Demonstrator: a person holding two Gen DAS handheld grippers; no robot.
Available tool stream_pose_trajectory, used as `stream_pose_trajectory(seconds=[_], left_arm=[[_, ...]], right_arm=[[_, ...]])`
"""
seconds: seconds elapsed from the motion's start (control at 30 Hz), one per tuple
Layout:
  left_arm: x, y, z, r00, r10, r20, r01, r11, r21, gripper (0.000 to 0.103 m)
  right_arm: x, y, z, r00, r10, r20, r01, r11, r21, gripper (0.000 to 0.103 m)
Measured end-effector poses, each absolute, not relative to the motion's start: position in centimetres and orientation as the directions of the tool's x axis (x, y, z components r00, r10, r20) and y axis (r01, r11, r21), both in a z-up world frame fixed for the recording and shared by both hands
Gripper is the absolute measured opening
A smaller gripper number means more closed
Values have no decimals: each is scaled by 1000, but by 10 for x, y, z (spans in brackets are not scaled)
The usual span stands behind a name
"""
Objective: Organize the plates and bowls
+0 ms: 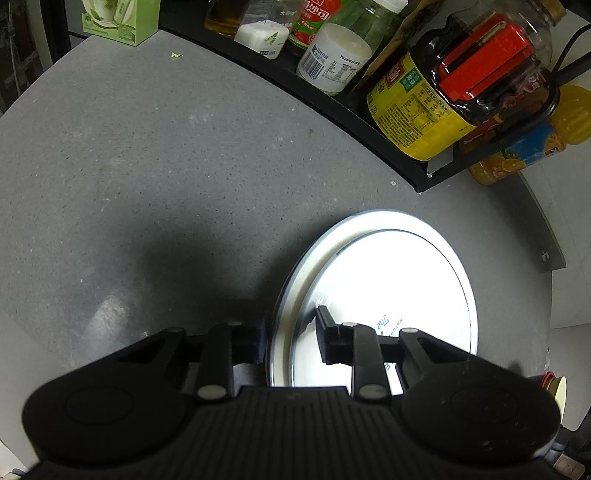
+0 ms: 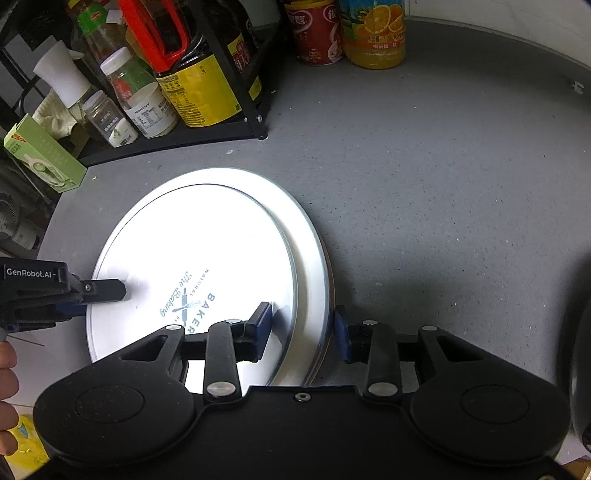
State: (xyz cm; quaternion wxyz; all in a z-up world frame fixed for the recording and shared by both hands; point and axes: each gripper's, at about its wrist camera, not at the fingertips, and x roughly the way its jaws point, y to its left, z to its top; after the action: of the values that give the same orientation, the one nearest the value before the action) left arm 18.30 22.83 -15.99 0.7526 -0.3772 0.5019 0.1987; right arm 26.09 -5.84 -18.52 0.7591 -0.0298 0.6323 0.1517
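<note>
A round white plate with blue "Baker" lettering [image 2: 207, 258] lies on the grey speckled countertop [image 2: 424, 206], seated in a slightly wider white plate [image 2: 314, 251] whose rim shows around it. The left gripper [image 1: 290, 338] straddles the plates' left edge, jaws narrow; whether its pads press the rim I cannot tell. The right gripper [image 2: 303, 328] straddles the opposite edge with its blue-padded fingers [image 2: 264, 325] apart from the rim, gripping nothing. Behind, a black wire rack [image 2: 243, 110] holds a yellow-labelled dark sauce jug with a red handle [image 2: 195, 85], a clear jar of white granules [image 2: 147, 103] and a small spice jar [image 2: 110, 122]. An orange juice bottle [image 2: 373, 33] and red can [image 2: 314, 33] stand beside the rack.
</note>
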Motion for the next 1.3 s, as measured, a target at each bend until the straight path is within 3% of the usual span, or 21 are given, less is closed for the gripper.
stream_pose_trajectory(seconds=[0.37, 0.5, 0.63, 0.73, 0.8, 1.07, 1.3], left_arm=[[189, 225, -159, 388, -72, -919, -684, 646, -339, 30], [192, 221, -147, 368, -35, -929, -678, 674, -294, 40], [193, 216, -129, 389, -7, -921, -660, 696, -284, 58], [196, 209, -117, 399, 0, -917, -639, 717, -278, 68], [198, 203, -109, 412, -9, -911, -620, 730, -287, 71], [203, 170, -74, 483, -29, -875, -514, 800, -310, 82], [211, 141, -51, 517, -72, -853, -407, 856, -319, 88]], right_arm=[[263, -60, -179, 141, 183, -973, -238, 960, 146, 35], [264, -68, -162, 174, 209, -962, -219, 961, 169, 56], [264, -79, -146, 197, 226, -954, -180, 965, 191, 59], [259, -85, -130, 228, 230, -946, -175, 966, 193, 70], [257, -88, -119, 252, 235, -939, -173, 965, 195, 83], [244, -108, -86, 337, 229, -913, -131, 972, 196, 99], [228, -130, -63, 388, 207, -898, -79, 978, 191, 103]])
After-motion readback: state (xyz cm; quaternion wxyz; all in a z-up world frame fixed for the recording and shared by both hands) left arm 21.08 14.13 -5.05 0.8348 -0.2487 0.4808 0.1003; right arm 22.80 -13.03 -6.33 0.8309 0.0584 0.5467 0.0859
